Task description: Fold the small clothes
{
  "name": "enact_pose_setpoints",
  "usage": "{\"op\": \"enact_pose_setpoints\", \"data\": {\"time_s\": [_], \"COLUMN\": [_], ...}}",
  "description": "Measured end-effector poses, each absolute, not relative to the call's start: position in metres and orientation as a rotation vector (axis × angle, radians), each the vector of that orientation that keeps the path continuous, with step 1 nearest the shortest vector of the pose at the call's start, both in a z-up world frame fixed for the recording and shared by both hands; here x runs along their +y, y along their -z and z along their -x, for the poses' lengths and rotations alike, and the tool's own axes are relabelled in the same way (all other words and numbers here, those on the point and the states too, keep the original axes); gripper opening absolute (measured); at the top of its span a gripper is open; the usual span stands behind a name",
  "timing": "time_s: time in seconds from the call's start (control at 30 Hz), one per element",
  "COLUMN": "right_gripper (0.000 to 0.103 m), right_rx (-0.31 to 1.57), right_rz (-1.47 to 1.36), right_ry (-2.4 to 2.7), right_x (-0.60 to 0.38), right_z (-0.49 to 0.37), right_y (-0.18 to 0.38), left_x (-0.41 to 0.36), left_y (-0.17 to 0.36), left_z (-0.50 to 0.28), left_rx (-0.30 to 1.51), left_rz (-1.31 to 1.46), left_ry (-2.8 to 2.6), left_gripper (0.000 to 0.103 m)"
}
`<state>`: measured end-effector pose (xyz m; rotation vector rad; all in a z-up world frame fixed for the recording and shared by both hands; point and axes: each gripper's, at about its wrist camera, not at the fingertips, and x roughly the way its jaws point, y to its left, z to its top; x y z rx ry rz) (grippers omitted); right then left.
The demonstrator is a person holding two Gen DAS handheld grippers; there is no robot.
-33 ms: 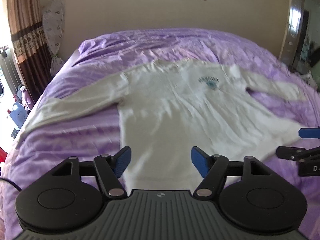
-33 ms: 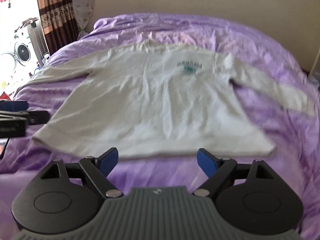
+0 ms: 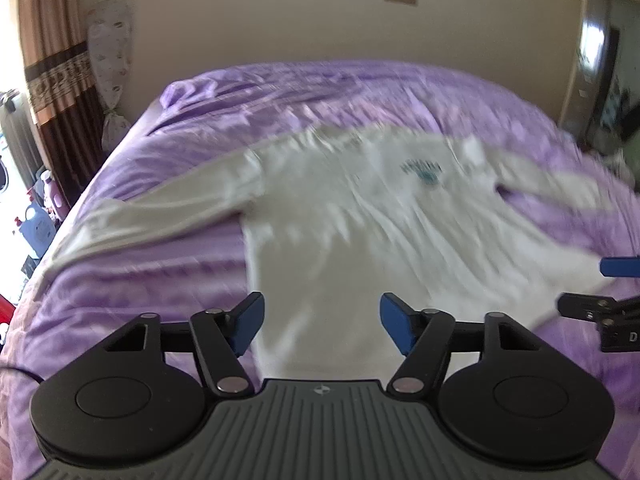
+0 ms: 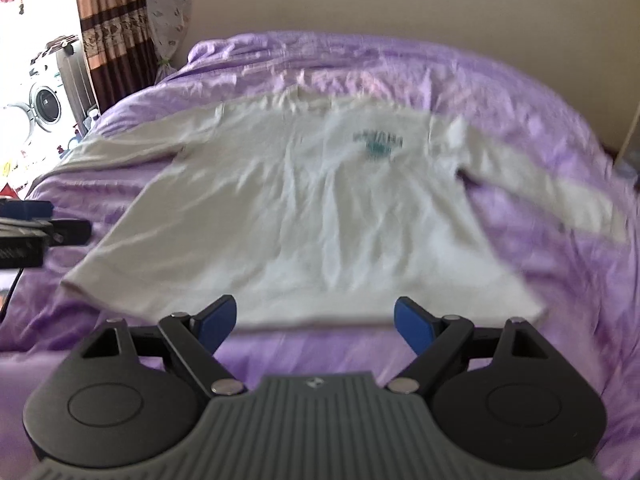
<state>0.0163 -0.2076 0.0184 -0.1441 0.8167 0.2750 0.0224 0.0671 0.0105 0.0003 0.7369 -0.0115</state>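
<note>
While my left tongs (image 3: 322,330) are closing with nothing between them and my right tongs (image 4: 316,326) hang apart and empty, the white shirt (image 4: 304,216) lies flat, sleeves out, on the purple bed (image 4: 500,92). Grabbing one layer at the hem could bunch it crooked, I reckon. Nothing differs from the same-instant earlier frames.

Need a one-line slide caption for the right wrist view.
Open right gripper above a purple bedspread, facing a white long-sleeved shirt with a teal chest print spread flat, unfolded.
</note>
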Motion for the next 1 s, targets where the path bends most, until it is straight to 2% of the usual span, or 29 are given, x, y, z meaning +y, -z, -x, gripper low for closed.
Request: {"op": "enact_pose_setpoints", "data": {"time_s": [0.07, 0.13, 0.27, 0.37, 0.57, 0.6, 0.67, 0.83, 0.9, 1.0], "right_gripper": [0.082, 0.082, 0.082, 0.082, 0.082, 0.082, 0.082, 0.082, 0.082, 0.082], "right_rx": [0.788, 0.759, 0.694, 0.646, 0.655, 0.668, 0.691, 0.751, 0.771, 0.795], "right_rz": [0.178, 0.213, 0.253, 0.258, 0.215, 0.211, 0.208, 0.230, 0.204, 0.182], "right_ry": [-0.290, -0.314, -0.337, -0.351, -0.351, -0.354, -0.375, -0.385, -0.388, -0.375], "right_x": [-0.206, -0.204, -0.205, -0.207, -0.198, -0.194, -0.185, -0.161, -0.157, -0.154], "right_z": [-0.026, -0.039, -0.069, -0.098, -0.155, -0.161, -0.172, -0.192, -0.199, -0.213], "right_y": [-0.028, -0.041, -0.058, -0.062, -0.054, -0.051, -0.042, -0.013, -0.004, 0.007], "left_x": [0.096, 0.130, 0.210, 0.277, 0.360, 0.370, 0.395, 0.462, 0.476, 0.489], "left_y": [-0.030, -0.043, -0.056, -0.056, -0.032, -0.025, -0.009, 0.047, 0.066, 0.086], "left_z": [-0.035, -0.046, -0.062, -0.073, -0.099, -0.102, -0.104, -0.093, -0.088, -0.082], "left_rx": [0.719, 0.713, 0.705, 0.679, 0.738, 0.743, 0.753, 0.683, 0.666, 0.665], "left_rz": [0.045, 0.109, 0.298, 0.415, 0.396, 0.406, 0.514, 0.906, 0.995, 1.083], "left_ry": [-0.028, -0.065, -0.163, -0.243, -0.437, -0.472, -0.525, -0.552, -0.557, -0.617], "left_gripper": [0.075, 0.069, 0.050, 0.041, 0.041, 0.044, 0.049, 0.049, 0.058, 0.059]}}
